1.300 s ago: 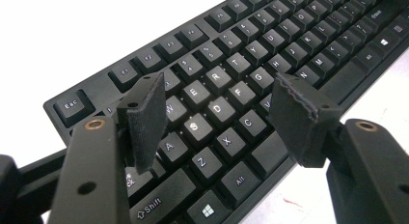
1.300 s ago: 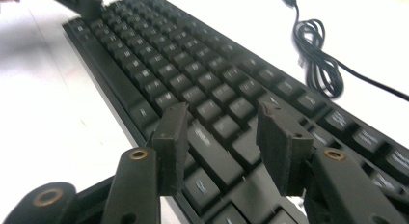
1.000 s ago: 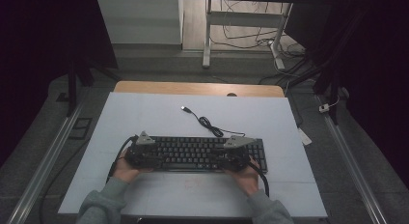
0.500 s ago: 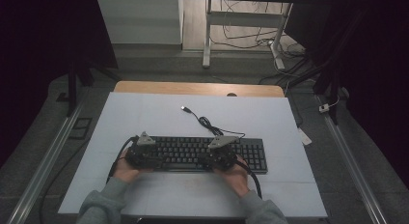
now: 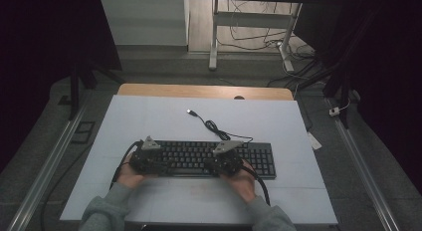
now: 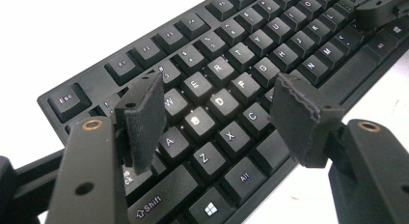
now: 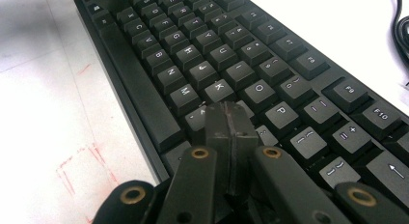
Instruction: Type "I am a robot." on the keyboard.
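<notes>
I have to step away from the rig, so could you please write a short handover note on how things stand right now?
Left gripper: jaws open, hovering over the keyboard's left letter keys, nothing between them.
Right gripper: jaws shut together, empty, tips down at the keys right of the K key.
Keyboard lies flat near the front of the white table; its cable trails away unplugged.
Done: both grippers are placed over the keys.
Left: probably key pressing; which keys, if any, were pressed cannot be told.

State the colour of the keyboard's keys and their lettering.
Black keys with white lettering on the keyboard, clearest in the left gripper view.
</notes>
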Action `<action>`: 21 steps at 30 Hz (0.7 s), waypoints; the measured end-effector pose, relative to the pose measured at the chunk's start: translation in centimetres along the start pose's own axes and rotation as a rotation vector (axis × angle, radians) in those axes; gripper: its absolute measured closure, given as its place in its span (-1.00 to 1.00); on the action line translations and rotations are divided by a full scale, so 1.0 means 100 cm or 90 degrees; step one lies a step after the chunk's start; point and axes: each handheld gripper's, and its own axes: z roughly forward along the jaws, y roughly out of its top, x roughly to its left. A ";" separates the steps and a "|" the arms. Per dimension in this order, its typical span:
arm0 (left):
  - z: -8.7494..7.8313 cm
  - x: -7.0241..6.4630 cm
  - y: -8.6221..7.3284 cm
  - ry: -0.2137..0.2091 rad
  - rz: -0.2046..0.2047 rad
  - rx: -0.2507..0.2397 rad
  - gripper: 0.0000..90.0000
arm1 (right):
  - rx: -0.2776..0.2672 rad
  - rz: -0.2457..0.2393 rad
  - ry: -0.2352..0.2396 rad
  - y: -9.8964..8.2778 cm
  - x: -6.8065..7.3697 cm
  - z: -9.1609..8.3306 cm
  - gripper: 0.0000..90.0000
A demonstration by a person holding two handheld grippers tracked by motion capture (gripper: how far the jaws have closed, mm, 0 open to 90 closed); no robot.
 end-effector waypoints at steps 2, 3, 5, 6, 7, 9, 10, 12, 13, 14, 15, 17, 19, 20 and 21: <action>0.001 0.000 0.000 0.000 0.001 0.003 -0.18 | 0.004 0.000 -0.003 -0.001 0.001 0.002 0.99; 0.001 0.000 0.000 0.001 0.001 0.003 -0.18 | 0.002 0.000 -0.003 -0.001 0.001 0.002 0.99; 0.001 0.000 0.000 0.000 0.001 0.002 -0.18 | 0.002 0.000 -0.004 -0.001 0.001 0.001 0.99; 0.000 0.000 0.000 0.000 0.001 0.002 -0.18 | 0.002 -0.003 -0.007 0.000 0.001 0.001 0.99; 0.000 0.000 0.000 0.001 0.000 0.000 -0.18 | 0.002 -0.006 -0.010 0.000 0.001 0.000 0.99; 0.000 0.000 0.000 0.001 0.001 -0.001 -0.18 | -0.010 -0.004 -0.008 0.001 0.001 -0.003 0.99; -0.001 0.000 0.000 0.002 0.000 -0.002 -0.18 | -0.018 -0.001 -0.010 0.001 0.001 -0.005 0.99; -0.001 0.000 0.000 0.003 0.000 -0.002 -0.18 | -0.029 0.003 -0.014 0.001 -0.001 -0.009 0.99; -0.001 0.000 0.000 0.003 0.000 -0.002 -0.18 | -0.034 0.006 -0.015 0.001 -0.002 -0.011 0.99; -0.001 0.001 0.000 0.002 0.000 -0.001 -0.18 | -0.037 0.006 -0.016 0.001 -0.003 -0.012 0.99; 0.000 0.001 0.000 0.003 0.000 -0.001 -0.18 | -0.043 0.009 -0.019 0.001 -0.004 -0.015 0.99; 0.000 0.001 0.000 0.003 0.001 -0.001 -0.18 | -0.046 0.014 -0.021 0.001 -0.007 -0.018 0.99; 0.000 0.001 -0.001 0.003 0.001 -0.001 -0.18 | -0.052 0.015 -0.022 -0.001 -0.009 -0.021 0.92; -0.001 0.001 -0.001 0.003 0.001 -0.001 -0.18 | -0.059 0.018 -0.018 -0.001 -0.010 -0.022 0.85; -0.001 0.001 -0.001 0.003 0.001 -0.001 -0.18 | -0.060 0.019 -0.019 -0.002 -0.011 -0.023 0.77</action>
